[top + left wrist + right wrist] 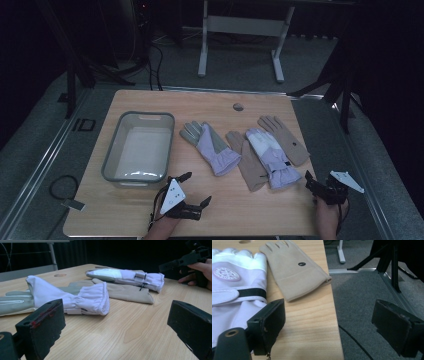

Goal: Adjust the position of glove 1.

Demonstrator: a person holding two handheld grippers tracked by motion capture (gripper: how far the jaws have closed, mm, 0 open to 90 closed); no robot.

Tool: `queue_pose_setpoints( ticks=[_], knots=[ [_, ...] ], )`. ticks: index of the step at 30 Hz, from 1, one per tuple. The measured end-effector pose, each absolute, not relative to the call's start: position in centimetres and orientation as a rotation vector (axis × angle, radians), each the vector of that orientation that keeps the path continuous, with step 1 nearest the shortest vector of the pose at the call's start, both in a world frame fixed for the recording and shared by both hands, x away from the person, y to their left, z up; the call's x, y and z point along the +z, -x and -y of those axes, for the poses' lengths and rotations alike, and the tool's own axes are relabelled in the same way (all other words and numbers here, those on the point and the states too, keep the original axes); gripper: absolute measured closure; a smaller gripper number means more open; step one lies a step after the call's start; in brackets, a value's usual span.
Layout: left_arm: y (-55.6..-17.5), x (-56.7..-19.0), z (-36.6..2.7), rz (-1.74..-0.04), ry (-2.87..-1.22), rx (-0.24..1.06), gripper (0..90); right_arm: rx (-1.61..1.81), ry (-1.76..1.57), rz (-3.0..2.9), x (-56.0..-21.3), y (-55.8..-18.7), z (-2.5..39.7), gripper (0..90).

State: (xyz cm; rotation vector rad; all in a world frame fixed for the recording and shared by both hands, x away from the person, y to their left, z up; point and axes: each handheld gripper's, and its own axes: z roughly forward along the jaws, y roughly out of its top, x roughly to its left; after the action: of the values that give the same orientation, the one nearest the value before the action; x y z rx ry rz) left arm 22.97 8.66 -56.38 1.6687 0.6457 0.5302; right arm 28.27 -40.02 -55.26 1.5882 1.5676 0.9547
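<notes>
Several gloves lie on the wooden table (240, 210). A lavender and grey glove (210, 145) is in the middle, its gathered cuff (93, 298) facing my left gripper (196, 188), which stands open just short of it with nothing between its jaws. To the right, a lavender and white glove (270, 155) rests across a beige glove (247, 162). A second beige glove (285, 137) lies beyond them near the right edge. My right gripper (314, 184) is open at the table's front right corner, next to the lavender and white glove's cuff (234, 305). One of its jaws hangs over the floor.
A grey plastic bin (137, 147) with nothing in it sits on the left of the table. There is a small round hole (238, 106) near the far edge. A white table frame (240, 25) and cables stand on the carpet behind.
</notes>
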Motion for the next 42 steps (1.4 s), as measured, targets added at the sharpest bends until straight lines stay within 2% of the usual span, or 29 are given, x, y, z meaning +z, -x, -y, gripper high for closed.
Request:
queue_pose_setpoints(
  ticks=[10, 20, 27, 31, 36, 41, 42],
  knots=[
    [-23.0, -56.4, -8.6, -0.638, -1.676, 0.529, 1.3, 1.015, -1.596, -1.609, -55.1, -28.3, 40.4, 11.5],
    [-22.9, -56.4, -8.6, -0.633, -1.675, 0.525, 1.3, 1.04, -1.516, -1.717, -51.0, -29.9, 39.3, 11.5],
    [-22.9, -56.4, -8.6, -0.631, -1.675, 0.522, 1.3, 1.02, -1.414, -1.848, -47.7, -32.2, 36.9, 11.2],
    [-22.9, -56.4, -8.6, -0.631, -1.674, 0.519, 1.3, 1.08, -1.401, -1.903, -45.7, -33.3, 35.6, 14.5],
    [-22.9, -56.4, -8.6, -0.629, -1.675, 0.516, 1.3, 1.147, -1.345, -1.934, -43.5, -34.7, 33.7, 11.8],
    [-23.0, -56.4, -8.6, -0.628, -1.677, 0.512, 1.3, 1.19, -1.265, -1.984, -42.2, -35.4, 31.6, 12.0],
    [-23.0, -56.4, -8.6, -0.627, -1.677, 0.511, 1.3, 1.196, -1.228, -2.021, -41.8, -36.0, 30.4, 14.2]
  ],
)
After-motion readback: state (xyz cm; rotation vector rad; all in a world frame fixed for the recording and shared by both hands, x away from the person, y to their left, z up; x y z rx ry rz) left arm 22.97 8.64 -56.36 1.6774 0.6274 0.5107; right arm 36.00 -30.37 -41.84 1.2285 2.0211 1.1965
